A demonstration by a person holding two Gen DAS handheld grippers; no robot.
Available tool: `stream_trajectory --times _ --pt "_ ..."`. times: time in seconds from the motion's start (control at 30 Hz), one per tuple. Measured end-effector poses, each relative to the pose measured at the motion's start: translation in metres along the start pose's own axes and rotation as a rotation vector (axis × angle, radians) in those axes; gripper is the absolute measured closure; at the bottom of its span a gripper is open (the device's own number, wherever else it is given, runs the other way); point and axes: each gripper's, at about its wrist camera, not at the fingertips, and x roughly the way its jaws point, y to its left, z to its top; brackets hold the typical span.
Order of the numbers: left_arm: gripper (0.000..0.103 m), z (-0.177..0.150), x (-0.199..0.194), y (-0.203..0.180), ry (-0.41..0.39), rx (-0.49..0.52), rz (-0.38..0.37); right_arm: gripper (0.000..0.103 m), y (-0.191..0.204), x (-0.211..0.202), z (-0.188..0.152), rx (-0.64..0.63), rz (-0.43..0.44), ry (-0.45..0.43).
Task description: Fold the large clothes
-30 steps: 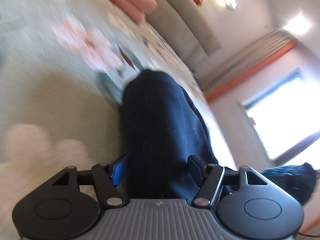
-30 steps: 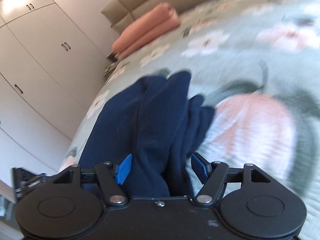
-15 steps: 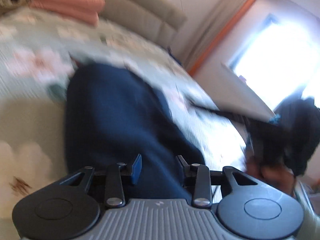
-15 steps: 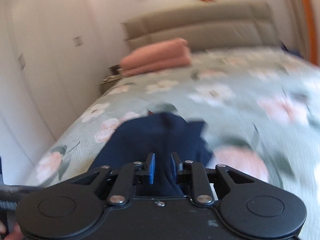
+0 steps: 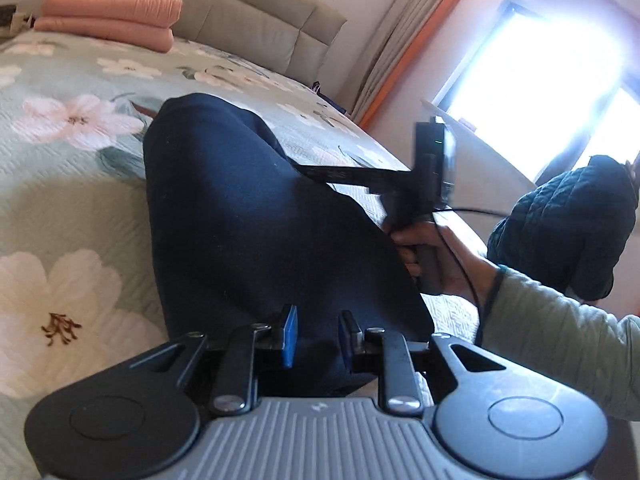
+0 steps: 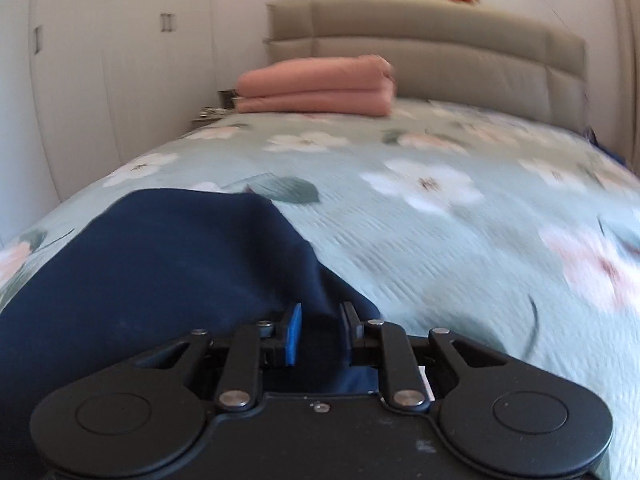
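Both grippers, left gripper (image 5: 316, 336) and right gripper (image 6: 318, 334), reach level over the floral bedspread (image 6: 440, 220), each clenched on the navy garment (image 5: 248, 216).

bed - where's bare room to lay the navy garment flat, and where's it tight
Open bedspread lies right of the navy garment, running up toward the headboard. The left side, between the garment and the bed edge, is a narrow strip. The pink folded blanket fills the far left corner. Both the left gripper and right gripper crowd the near edge.
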Motion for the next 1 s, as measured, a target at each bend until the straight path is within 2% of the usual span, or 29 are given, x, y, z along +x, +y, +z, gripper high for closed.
stream_trajectory --times 0.07,0.1,0.2,0.27,0.33,0.4,0.47,0.53,0.6,0.73,0.8,0.93,1.0 --pt "0.077 0.000 -0.006 -0.005 -0.004 0.027 0.032 0.077 0.008 -0.027 0.001 -0.015 -0.062 -0.009" --pt "0.076 0.000 -0.009 -0.009 -0.006 0.045 0.048 0.073 0.011 -0.044 0.002 0.006 -0.037 -0.034" --pt "0.072 0.000 -0.012 -0.020 0.015 0.077 0.113 0.073 0.024 -0.093 -0.006 0.060 0.126 -0.096" --pt "0.072 0.002 -0.010 -0.021 0.019 0.015 0.140 0.070 0.038 -0.099 -0.022 0.024 0.169 -0.075" --pt "0.072 0.002 -0.008 -0.022 0.028 -0.015 0.153 0.069 0.047 -0.084 -0.038 0.011 0.086 0.023" --pt "0.072 0.002 -0.007 -0.022 0.047 -0.042 0.163 0.069 0.045 -0.082 -0.051 0.066 0.060 0.070" --pt "0.072 0.000 -0.013 -0.020 0.056 -0.082 0.177 0.065 0.039 -0.094 -0.056 0.166 0.048 0.097" --pt "0.072 -0.001 -0.022 -0.019 0.072 -0.108 0.185 0.055 0.035 -0.111 -0.066 0.227 0.052 0.137" --pt "0.072 -0.004 -0.036 -0.025 0.079 -0.126 0.213 0.055 0.036 -0.130 -0.077 0.254 0.024 0.165" --pt "0.068 -0.015 -0.078 -0.049 0.040 -0.090 0.246 0.055 0.043 -0.189 -0.087 0.306 -0.029 0.174" --pt "0.064 -0.019 -0.098 -0.065 0.017 -0.072 0.265 0.053 0.049 -0.215 -0.087 0.327 -0.030 0.147" --pt "0.058 -0.019 -0.137 -0.102 -0.039 -0.012 0.322 0.041 0.078 -0.269 -0.071 0.294 -0.067 0.092" --pt "0.050 -0.015 -0.155 -0.123 -0.072 0.031 0.358 0.035 0.095 -0.294 -0.060 0.243 -0.097 0.056"
